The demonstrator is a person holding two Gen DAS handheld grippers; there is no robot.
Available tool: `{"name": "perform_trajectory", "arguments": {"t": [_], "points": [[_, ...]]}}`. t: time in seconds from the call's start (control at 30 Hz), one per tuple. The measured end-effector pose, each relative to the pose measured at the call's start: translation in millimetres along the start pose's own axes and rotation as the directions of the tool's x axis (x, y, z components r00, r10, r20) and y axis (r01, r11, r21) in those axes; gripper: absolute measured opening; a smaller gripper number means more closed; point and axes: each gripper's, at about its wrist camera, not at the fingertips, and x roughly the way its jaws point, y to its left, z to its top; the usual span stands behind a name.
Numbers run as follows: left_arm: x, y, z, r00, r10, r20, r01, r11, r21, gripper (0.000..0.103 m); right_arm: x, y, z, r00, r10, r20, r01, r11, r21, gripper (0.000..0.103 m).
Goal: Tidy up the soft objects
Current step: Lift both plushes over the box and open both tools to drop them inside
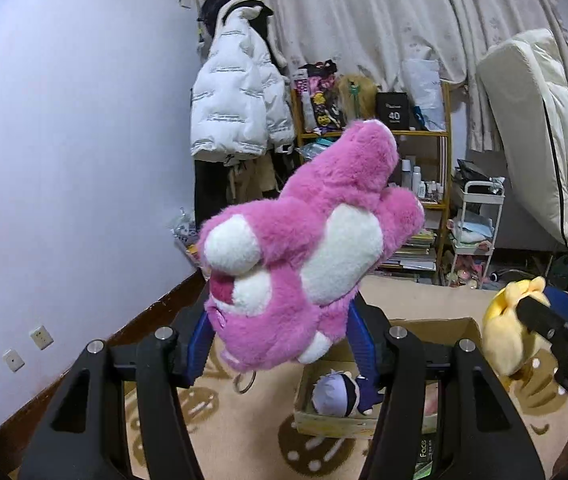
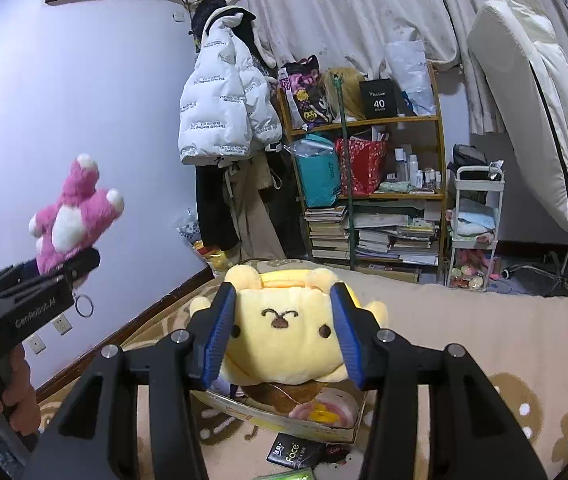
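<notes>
Left hand-held gripper (image 1: 280,336) clamped on a pink plush bear (image 1: 304,236), blue pads pressing its lower body from both sides; bear held up in the air, tilted, white belly and paws facing the camera, a metal key ring (image 1: 244,383) dangling under it. Right hand-held gripper (image 2: 282,334) clamped on a yellow plush dog (image 2: 284,328), pads on either side of its head, face toward the camera, held above a cardboard box (image 2: 284,420). In the left wrist view the box (image 1: 436,326) sits open on a beige patterned blanket (image 1: 244,432) and holds a small doll with pale hair (image 1: 336,394); the right hand-held gripper (image 1: 524,310) with the yellow plush (image 1: 504,336) shows at the right edge, above the box's far side. In the right wrist view the left hand-held gripper (image 2: 64,264) and pink bear (image 2: 74,216) sit far left, well apart from the yellow plush. Behind: white puffer jacket (image 2: 220,116) hanging on the wall, cluttered wooden shelf (image 2: 368,120) with stacked books, small white cart (image 2: 472,224), mattress (image 2: 532,100) leaning against curtains.
</notes>
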Motion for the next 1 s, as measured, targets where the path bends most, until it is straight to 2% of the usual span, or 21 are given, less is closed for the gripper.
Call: {"name": "perform_trajectory", "arguments": {"t": [0.23,0.4,0.6,0.73,0.83,1.0], "points": [[32,-17,-22,0.999,-0.012,-0.049,0.013,0.999,0.030,0.058,23,-10,-10,0.999,0.028,-0.019,-0.028,1.000,0.008,0.052],[63,-22,-38,0.992,-0.032,-0.120,0.035,0.999,0.022,0.058,42,-16,-13,0.997,0.072,-0.018,-0.071,0.997,0.029,0.052],[90,-28,-54,0.980,-0.036,-0.193,0.041,0.999,0.019,0.058,69,-18,-31,0.996,0.050,-0.075,-0.050,0.999,-0.002,0.053],[103,-40,-64,0.969,-0.043,-0.244,0.061,0.996,0.068,0.058,85,-27,-43,0.991,0.047,-0.122,-0.044,0.999,0.027,0.054],[109,-45,-70,0.959,-0.067,-0.276,0.089,0.994,0.065,0.059,92,-34,-50,0.989,0.033,-0.146,-0.027,0.999,0.041,0.054],[115,-50,-80,0.947,-0.058,-0.317,0.087,0.993,0.080,0.060,98,-46,-54,0.986,0.014,-0.164,-0.001,0.997,0.080,0.054]]}}
